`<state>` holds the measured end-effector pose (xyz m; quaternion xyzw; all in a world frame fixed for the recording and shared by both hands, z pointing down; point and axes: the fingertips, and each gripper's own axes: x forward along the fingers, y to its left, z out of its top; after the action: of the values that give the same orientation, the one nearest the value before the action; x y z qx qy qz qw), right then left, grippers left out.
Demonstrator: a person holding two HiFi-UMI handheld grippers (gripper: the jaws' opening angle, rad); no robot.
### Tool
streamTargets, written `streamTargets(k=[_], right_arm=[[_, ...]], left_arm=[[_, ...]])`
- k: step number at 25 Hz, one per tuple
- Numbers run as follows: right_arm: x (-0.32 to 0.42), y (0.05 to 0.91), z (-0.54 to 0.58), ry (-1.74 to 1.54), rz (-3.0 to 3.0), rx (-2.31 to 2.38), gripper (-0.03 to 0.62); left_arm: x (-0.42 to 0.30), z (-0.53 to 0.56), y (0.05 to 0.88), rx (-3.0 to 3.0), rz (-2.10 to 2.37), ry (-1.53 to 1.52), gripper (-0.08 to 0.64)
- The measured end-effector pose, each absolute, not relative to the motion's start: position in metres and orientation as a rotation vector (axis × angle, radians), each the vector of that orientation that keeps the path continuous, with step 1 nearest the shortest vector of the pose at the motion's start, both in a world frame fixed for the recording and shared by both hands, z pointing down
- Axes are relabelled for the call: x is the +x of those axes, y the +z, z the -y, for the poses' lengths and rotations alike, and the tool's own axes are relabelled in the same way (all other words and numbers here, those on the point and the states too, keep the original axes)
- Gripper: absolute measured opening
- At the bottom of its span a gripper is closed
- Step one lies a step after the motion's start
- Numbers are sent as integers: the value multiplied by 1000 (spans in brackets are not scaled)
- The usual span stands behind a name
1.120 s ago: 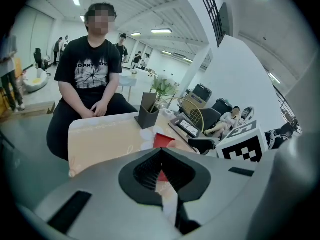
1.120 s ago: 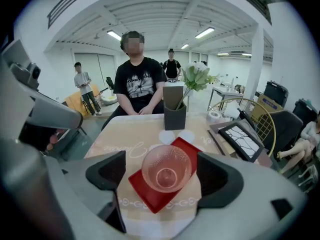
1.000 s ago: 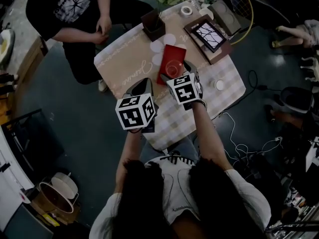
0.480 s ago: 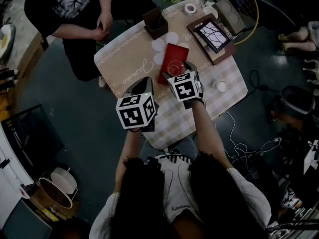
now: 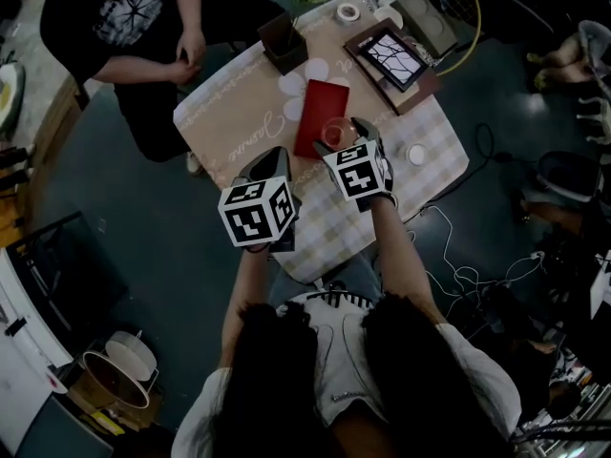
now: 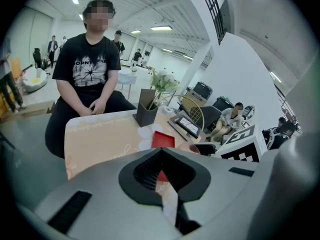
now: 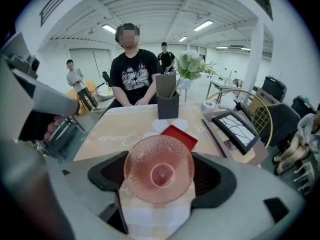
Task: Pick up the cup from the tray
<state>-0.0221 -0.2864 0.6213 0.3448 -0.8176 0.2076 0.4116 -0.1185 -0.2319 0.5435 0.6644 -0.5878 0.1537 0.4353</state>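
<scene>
A pink dimpled glass cup (image 7: pixel 159 173) fills the gap between my right gripper's (image 7: pixel 159 176) jaws, and both pads touch its sides. In the head view the cup (image 5: pixel 335 133) is at the near right corner of the red tray (image 5: pixel 320 108), with the right gripper (image 5: pixel 344 134) around it. I cannot tell whether the cup still touches the tray. The tray (image 7: pixel 181 134) lies just beyond the cup on the tan table runner. My left gripper (image 5: pixel 270 164) hovers over the table's near left edge, jaws together and empty, with the tray (image 6: pixel 162 139) ahead of it.
A person sits at the table's far side. A dark pen holder (image 5: pixel 283 44), a framed picture (image 5: pixel 389 55), a tape roll (image 5: pixel 347 11) and flowers stand at the back. A small white round object (image 5: pixel 415 154) lies right of my right gripper. Cables trail on the floor.
The right gripper's jaws have come in around the cup, which now sits between them at the tray's near corner. The left gripper has kept its place.
</scene>
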Motion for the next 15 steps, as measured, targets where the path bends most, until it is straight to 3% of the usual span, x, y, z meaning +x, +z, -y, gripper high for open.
streamTargets(k=[15], right_arm=[[59,634,252,637,1970,1004,397]], left_arm=[[-70,223,525,1750,1372,354,5]])
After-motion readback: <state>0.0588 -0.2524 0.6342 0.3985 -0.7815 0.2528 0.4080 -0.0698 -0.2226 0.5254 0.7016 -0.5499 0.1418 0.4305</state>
